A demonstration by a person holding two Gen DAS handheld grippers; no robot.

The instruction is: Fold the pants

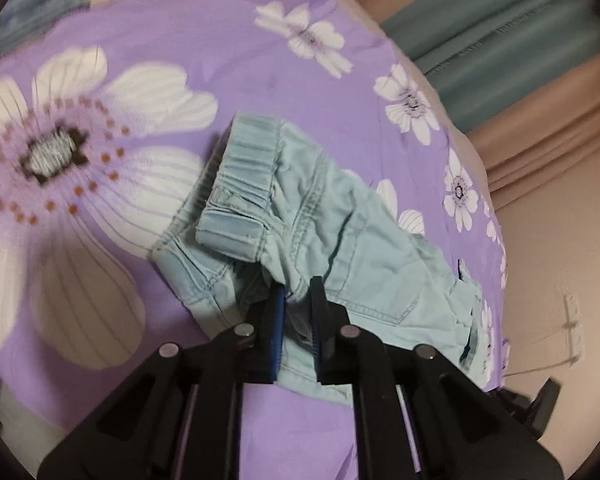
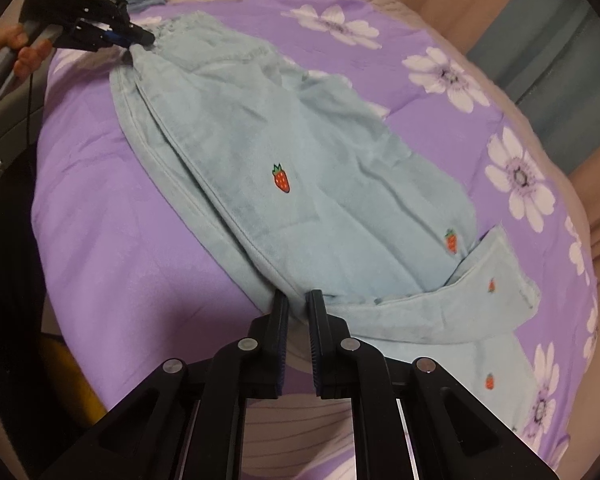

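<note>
My fingers [image 2: 277, 322] are matte black with ribbed blue pads on their inner faces. Round silver pins sit at the pivots of my black angular linkage. My left gripper [image 2: 141, 38] has a grey handle and a thin black cable.

- Pale blue pants [image 2: 283, 152] lie stretched across the purple flowered bedspread [image 2: 111, 240].
- Right gripper [image 2: 297, 300] pinches the near cuff edge.
- Far end: left gripper [image 2: 141, 40] clamps the waistband, a hand [image 2: 17, 46] on its handle.
</note>
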